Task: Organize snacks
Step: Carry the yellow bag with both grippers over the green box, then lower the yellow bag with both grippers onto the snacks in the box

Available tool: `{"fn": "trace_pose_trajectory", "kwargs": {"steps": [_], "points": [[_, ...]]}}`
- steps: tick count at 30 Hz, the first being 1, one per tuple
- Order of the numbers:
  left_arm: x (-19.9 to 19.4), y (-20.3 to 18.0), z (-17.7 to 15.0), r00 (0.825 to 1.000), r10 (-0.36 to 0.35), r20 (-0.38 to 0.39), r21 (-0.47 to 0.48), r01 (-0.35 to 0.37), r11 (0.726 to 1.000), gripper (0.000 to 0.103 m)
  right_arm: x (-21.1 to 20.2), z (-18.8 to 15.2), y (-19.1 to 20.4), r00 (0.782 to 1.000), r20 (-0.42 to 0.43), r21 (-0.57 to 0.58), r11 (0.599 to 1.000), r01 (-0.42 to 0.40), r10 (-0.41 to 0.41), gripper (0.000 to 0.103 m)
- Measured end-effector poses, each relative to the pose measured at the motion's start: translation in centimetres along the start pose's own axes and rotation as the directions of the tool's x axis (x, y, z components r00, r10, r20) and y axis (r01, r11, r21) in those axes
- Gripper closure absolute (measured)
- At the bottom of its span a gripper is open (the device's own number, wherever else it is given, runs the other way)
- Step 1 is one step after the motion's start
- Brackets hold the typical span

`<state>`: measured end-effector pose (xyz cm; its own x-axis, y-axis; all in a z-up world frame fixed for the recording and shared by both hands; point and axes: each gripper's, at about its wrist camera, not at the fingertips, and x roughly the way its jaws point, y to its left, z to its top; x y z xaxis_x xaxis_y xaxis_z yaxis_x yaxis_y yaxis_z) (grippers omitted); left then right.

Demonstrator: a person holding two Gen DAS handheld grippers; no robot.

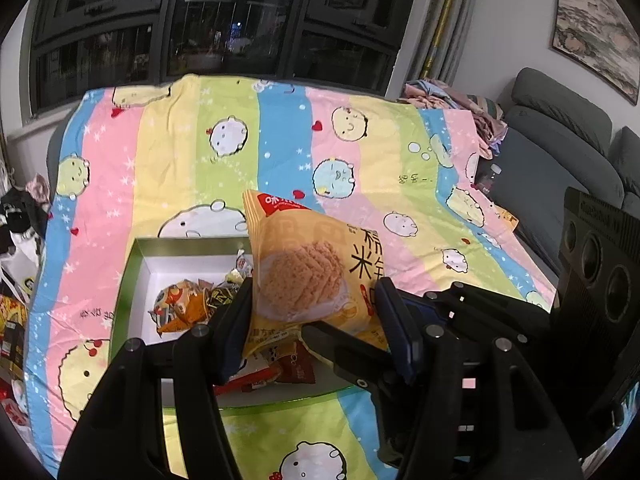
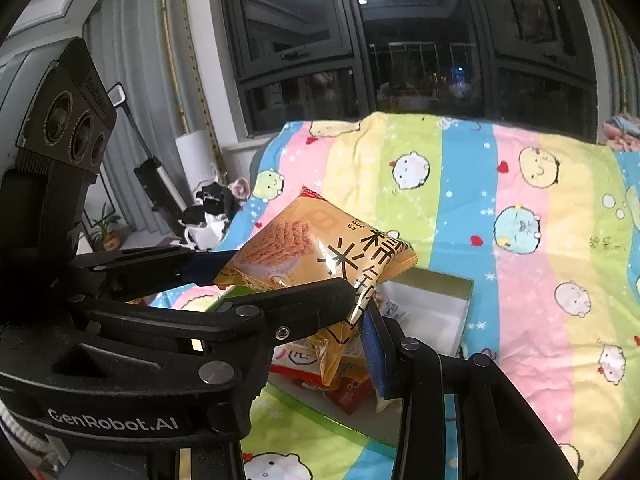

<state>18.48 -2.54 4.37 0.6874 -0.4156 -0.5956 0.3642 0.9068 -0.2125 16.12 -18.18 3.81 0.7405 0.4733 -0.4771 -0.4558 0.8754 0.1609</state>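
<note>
An orange snack bag point(image 1: 308, 276) with a rice-cracker picture is held above a green-rimmed white box point(image 1: 138, 268). My left gripper point(image 1: 314, 312) has its two fingers pressed on the bag's sides. My right gripper point(image 2: 320, 316) comes in from the right; one finger point(image 1: 340, 348) lies across the bag's lower edge and its blue pad point(image 2: 374, 352) presses the bag's corner. The bag also shows in the right wrist view point(image 2: 320, 252), over the box point(image 2: 466, 300). Small wrapped snacks point(image 1: 192, 304) lie in the box.
A striped cartoon sheet point(image 1: 200, 152) covers the surface. A grey sofa point(image 1: 560, 144) stands to the right, with crumpled clothes point(image 1: 452, 100) behind. Dark windows point(image 1: 224, 20) are at the back. Clutter sits at the left edge point(image 1: 16, 240).
</note>
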Motion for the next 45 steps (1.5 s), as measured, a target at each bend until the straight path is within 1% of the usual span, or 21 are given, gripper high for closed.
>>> {"fn": "trace_pose_trajectory", "kwargs": {"steps": [13, 31, 45], "points": [[3.3, 1.4, -1.2, 0.998, -0.009, -0.065, -0.050, 0.006, 0.999, 0.044, 3.1, -1.6, -1.4, 0.997, -0.073, 0.037, 0.999, -0.010, 0.012, 0.062], [5.9, 2.8, -1.6, 0.994, -0.022, -0.110, -0.088, 0.012, 0.996, 0.044, 5.6, -2.0, -2.2, 0.991, -0.132, 0.054, 0.999, 0.000, 0.007, 0.062], [7.6, 4.0, -2.0, 0.987, -0.042, -0.156, -0.133, 0.021, 0.991, 0.044, 7.2, -2.3, -2.7, 0.981, -0.193, 0.071, 0.997, 0.009, 0.005, 0.062]]}}
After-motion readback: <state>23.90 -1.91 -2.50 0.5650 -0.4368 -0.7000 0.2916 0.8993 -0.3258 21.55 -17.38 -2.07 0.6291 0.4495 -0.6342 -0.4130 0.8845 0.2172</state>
